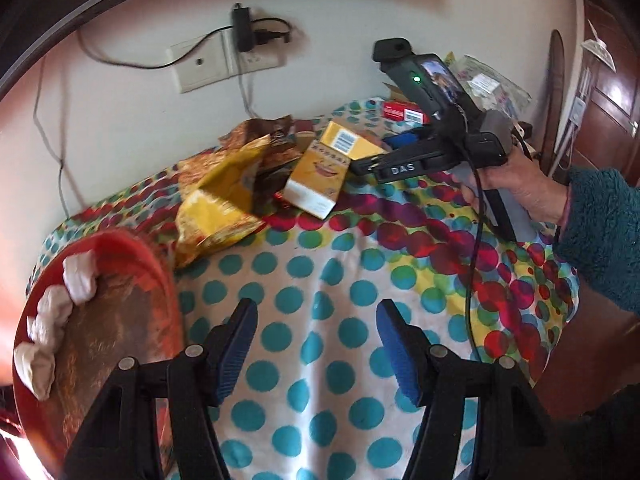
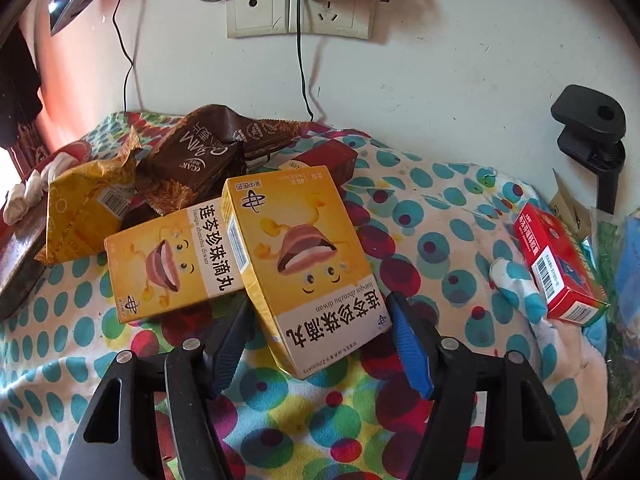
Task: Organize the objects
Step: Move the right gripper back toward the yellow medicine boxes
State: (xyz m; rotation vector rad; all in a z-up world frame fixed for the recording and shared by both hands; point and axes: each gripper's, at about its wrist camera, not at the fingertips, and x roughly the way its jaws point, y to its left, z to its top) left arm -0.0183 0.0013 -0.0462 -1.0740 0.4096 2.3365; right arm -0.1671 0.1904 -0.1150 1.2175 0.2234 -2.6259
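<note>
Two yellow medicine boxes lie on the dotted cloth. The nearer yellow box (image 2: 304, 264) leans tilted on the second yellow box (image 2: 160, 264). My right gripper (image 2: 320, 328) has its blue pads against both sides of the nearer box's lower end. From the left wrist view, a hand holds that right gripper (image 1: 376, 152) at the upper yellow box (image 1: 340, 140), which rests on the other yellow box (image 1: 316, 180). Over bare cloth near the front, my left gripper (image 1: 318, 344) stands open with nothing in it.
A yellow snack bag (image 2: 84, 208) and brown packets (image 2: 200, 152) are piled behind the boxes. A red box (image 2: 560, 264) lies far right. A red tray (image 1: 160, 272) holding white cloth lumps (image 1: 80, 276) sits at left. Cables hang from the wall sockets (image 2: 300, 16).
</note>
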